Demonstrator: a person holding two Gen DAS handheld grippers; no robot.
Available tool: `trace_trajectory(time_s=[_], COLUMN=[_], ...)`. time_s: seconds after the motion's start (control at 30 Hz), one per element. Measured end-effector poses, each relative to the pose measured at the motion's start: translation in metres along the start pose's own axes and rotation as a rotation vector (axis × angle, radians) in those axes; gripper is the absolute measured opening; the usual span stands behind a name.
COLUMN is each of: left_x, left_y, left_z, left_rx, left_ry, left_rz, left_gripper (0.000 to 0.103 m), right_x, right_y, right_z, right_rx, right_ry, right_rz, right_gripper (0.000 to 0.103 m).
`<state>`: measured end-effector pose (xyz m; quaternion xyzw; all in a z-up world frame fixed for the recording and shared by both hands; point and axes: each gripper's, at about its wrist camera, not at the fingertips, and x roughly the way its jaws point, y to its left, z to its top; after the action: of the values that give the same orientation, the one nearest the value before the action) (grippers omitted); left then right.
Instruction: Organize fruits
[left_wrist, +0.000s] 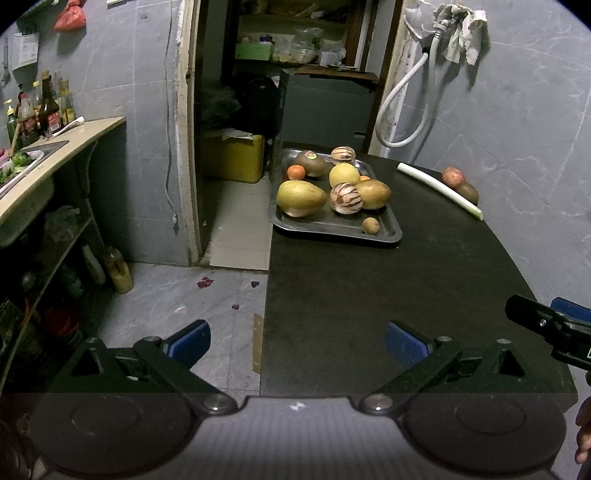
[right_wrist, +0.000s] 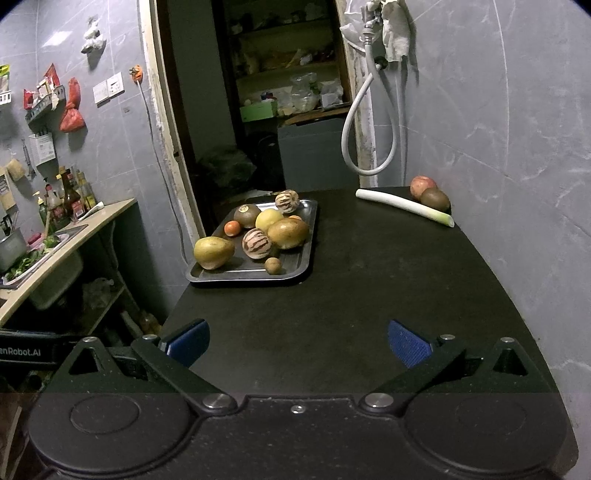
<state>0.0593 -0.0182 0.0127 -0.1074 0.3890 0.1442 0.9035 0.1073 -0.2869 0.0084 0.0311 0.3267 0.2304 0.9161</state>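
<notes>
Both claws (left_wrist: 297, 341) (right_wrist: 298, 341) agape above table (right_wrist: 351, 295)

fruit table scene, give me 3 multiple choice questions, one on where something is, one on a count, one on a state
1. Where does the leek lie?
A. in the tray
B. on the black table, in front of the apple and a kiwi
C. on the floor

2. How many striped round fruits are in the metal tray?
A. two
B. none
C. four

3. How do the jaws of the right gripper stand?
A. shut on a mango
B. shut on nothing
C. open and holding nothing

Answers:
1. B: the leek rests on the black table near the wall, with the red apple and a brown kiwi just behind it.
2. A: one striped fruit sits mid-tray and another at the far edge.
3. C: its blue pads stand wide apart with only table between them.
</notes>
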Motion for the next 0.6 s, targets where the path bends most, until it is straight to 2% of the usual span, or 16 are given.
trace_trajectory(time_s=[0.6], left_x=[0.0035], left_y=[-0.0027], left_z=[0.0037], left_rx=[0.009], left_ry=[0.011], left_rz=[0.0], left_gripper=[0.102], right_x=[0.002], right_y=[-0.006], right_z=[-0.0002], right_rx=[0.012], right_ry=[0.002], right_rz=[0.001], right_gripper=[0.102])
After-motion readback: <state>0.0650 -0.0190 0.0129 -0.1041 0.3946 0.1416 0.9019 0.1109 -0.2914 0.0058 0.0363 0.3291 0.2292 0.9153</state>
